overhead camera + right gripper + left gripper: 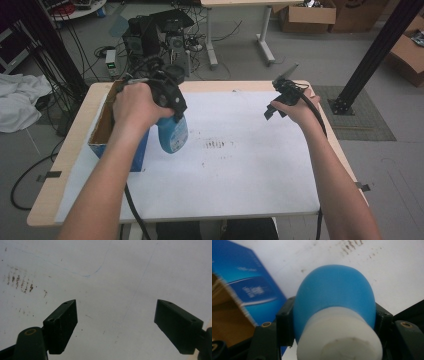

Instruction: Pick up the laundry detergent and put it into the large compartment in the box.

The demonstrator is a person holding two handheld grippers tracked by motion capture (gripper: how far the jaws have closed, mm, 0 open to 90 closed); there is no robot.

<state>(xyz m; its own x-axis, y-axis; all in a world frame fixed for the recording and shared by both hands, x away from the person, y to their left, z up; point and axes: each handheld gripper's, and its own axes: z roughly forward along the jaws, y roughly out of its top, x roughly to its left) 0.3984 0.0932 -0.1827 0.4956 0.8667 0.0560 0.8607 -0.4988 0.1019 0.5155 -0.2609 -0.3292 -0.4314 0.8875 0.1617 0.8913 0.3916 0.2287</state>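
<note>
A blue bottle (173, 134) with a white cap hangs over the left part of the white sheet, beside the open blue cardboard box (102, 131). My left gripper (170, 107) is shut on it. In the left gripper view the bottle (334, 295) fills the space between the black jaws, its white cap (339, 337) towards the camera, and the pads press on both of its sides. The box (249, 290) lies below at the left. My right gripper (272, 110) hovers over the right part of the sheet. In the right gripper view it (116, 325) is open, jaws wide apart with nothing between them.
The white sheet (235, 170) covers most of the wooden table (65, 165) and bears brown smudges (217, 145) near its middle. Cables, computer gear and cardboard boxes sit on the floor behind the table. A black post (372, 55) stands at the right.
</note>
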